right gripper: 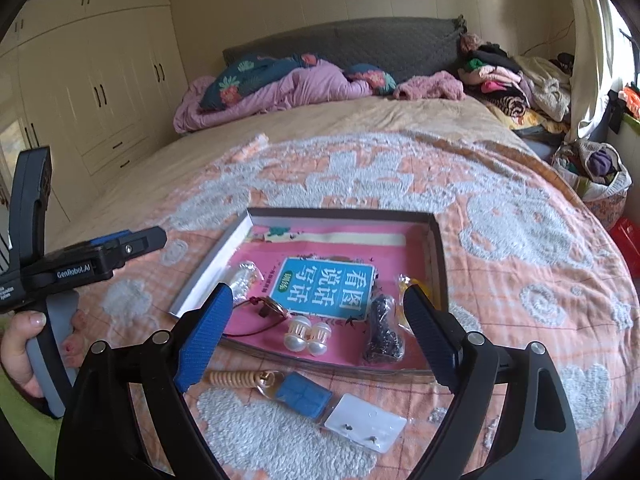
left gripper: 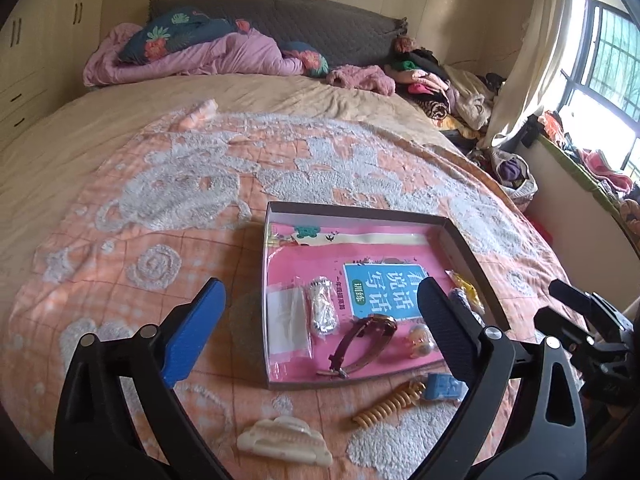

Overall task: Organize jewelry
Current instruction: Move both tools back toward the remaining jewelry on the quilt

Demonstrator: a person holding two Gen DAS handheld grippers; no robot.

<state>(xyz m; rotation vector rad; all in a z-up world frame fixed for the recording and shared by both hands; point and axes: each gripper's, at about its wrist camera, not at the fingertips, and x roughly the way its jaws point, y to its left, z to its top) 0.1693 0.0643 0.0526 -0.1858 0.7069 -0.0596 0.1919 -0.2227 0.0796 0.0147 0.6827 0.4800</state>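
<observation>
A shallow box [left gripper: 476, 256] [right gripper: 438, 264] lined with a pink booklet lies on the bed. In it are a maroon watch [left gripper: 366, 338], a silver bracelet in a bag [left gripper: 322, 312], a clear packet [left gripper: 290, 326], pearl earrings [right gripper: 308, 334], black beads in a bag [right gripper: 382, 334] and a yellow packet [right gripper: 406, 284]. Outside the box lie a coiled keychain [left gripper: 390, 402] [right gripper: 236, 379] with a blue tag [right gripper: 304, 394], a cream hair claw [left gripper: 286, 442] and a white earring card [right gripper: 366, 424]. My left gripper [left gripper: 320, 328] and right gripper [right gripper: 316, 336] are open and empty above the box's near edge.
The bed has an orange and white quilt [left gripper: 200, 184]. Pink bedding and pillows [left gripper: 200, 52] lie at the headboard, and a clothes pile [left gripper: 432, 80] is at the far right. Wardrobes [right gripper: 100, 92] stand left. A basket [right gripper: 596, 176] sits by the window.
</observation>
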